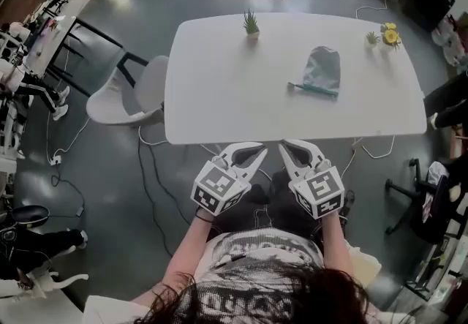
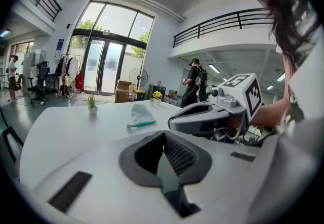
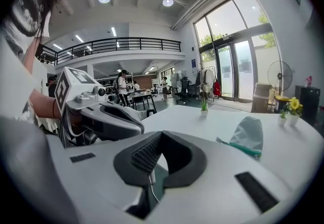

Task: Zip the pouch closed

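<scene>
**A:** Both tools are in close to the body here. The left gripper [image 1: 250,154] is clenched, jaws pressed together on nothing. The right gripper [image 1: 292,151] is the same, shut and empty.

**B:** Side by side, tips nearly meeting, noses dipped toward the table [image 1: 219,88]. Where's the pouch [image 1: 322,70]?

**A:** Well ahead of both tips, out on the tabletop and a little to the right of the right gripper's line. It lies flat, nothing touching it.

**B:** And the zip [image 1: 313,88]?

**A:** It's the teal strip along the edge nearest the tools, running crosswise to the way they point. That looks deliberate to me: with that edge facing the jaws, either one can come at it head-on, one to pin the fabric and one to take the slider.

**B:** Is it zipped?

**A:** Can't tell from here. The strip is too small to show teeth or slider. The mouth looks flat, but that alone proves little.

**B:** So why are the hands hanging short of the table edge?

**A:** It reads as a rest pose, and it fits two stories. Either the mouth is open and waiting, or the teeth are already run shut and the tools are back clear.

**B:** Anything in the way?

**A:** No. A plant [image 1: 251,23] and flowers [image 1: 390,36] sit beyond the pouch, far from the jaws.
</scene>
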`<control>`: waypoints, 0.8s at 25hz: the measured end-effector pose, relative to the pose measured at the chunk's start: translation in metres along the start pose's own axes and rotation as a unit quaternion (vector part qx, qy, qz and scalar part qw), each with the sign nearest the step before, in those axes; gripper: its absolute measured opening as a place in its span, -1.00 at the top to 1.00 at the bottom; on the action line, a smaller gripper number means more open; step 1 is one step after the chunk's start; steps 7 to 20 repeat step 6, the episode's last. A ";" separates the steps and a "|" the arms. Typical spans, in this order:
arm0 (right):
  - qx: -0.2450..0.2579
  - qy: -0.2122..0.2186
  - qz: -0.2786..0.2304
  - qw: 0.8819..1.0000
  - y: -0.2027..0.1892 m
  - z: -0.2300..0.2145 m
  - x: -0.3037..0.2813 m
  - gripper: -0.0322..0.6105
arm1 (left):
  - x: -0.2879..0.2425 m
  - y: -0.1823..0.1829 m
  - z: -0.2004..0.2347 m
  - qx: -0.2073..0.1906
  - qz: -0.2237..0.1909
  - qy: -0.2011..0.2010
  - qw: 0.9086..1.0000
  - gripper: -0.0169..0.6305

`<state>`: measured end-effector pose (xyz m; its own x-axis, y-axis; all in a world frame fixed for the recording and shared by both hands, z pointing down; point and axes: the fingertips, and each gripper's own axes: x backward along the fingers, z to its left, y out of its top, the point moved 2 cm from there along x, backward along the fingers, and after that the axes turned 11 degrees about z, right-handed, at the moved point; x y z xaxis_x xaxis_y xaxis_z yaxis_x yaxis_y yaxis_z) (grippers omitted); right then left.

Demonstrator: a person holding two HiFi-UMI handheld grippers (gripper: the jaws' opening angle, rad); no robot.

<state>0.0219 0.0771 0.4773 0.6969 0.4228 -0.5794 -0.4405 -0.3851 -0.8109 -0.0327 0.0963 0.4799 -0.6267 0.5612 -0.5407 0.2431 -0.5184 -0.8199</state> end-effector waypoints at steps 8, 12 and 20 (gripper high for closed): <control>0.004 0.010 0.003 1.000 -0.001 0.000 -0.002 0.91 | -0.001 -0.001 0.001 0.005 0.003 0.006 1.000 0.91; 0.004 0.010 0.003 1.000 -0.001 0.000 -0.002 0.91 | -0.001 -0.001 0.001 0.005 0.003 0.006 1.000 0.91; 0.004 0.010 0.003 1.000 -0.001 0.000 -0.002 0.91 | -0.001 -0.001 0.001 0.005 0.003 0.006 1.000 0.91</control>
